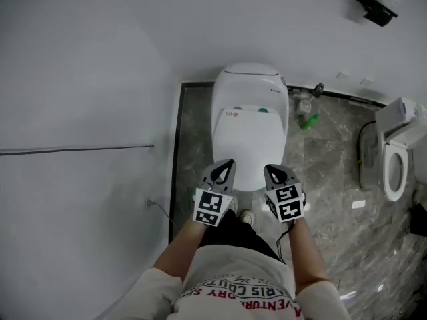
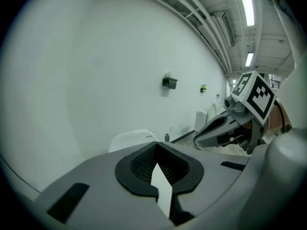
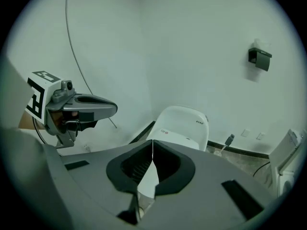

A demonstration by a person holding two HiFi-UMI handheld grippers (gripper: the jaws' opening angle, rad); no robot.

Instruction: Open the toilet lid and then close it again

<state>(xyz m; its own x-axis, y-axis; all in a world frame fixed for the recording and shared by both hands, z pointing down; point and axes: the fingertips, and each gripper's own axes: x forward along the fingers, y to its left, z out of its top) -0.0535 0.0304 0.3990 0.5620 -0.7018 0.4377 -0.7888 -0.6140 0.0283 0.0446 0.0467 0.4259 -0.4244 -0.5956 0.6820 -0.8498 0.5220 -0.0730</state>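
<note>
A white toilet point(image 1: 250, 129) stands against the back wall with its lid point(image 1: 249, 142) down flat. In the head view both grippers hover above its front edge, side by side and apart from it. My left gripper point(image 1: 225, 165) is shut with nothing between its jaws, and so is my right gripper point(image 1: 271, 172). In the left gripper view the jaws point(image 2: 156, 146) meet tip to tip, with the toilet point(image 2: 130, 139) beyond and the right gripper point(image 2: 225, 127) to the side. In the right gripper view the jaws point(image 3: 152, 143) are closed over the toilet point(image 3: 184, 123), with the left gripper point(image 3: 88, 107) at the left.
White walls close in at the left and back. A water valve point(image 1: 317, 89) and a green object point(image 1: 308, 120) sit on the dark marble floor point(image 1: 333, 192) right of the toilet. A second white fixture point(image 1: 395, 169) stands far right. A black box point(image 1: 375, 5) hangs on the wall.
</note>
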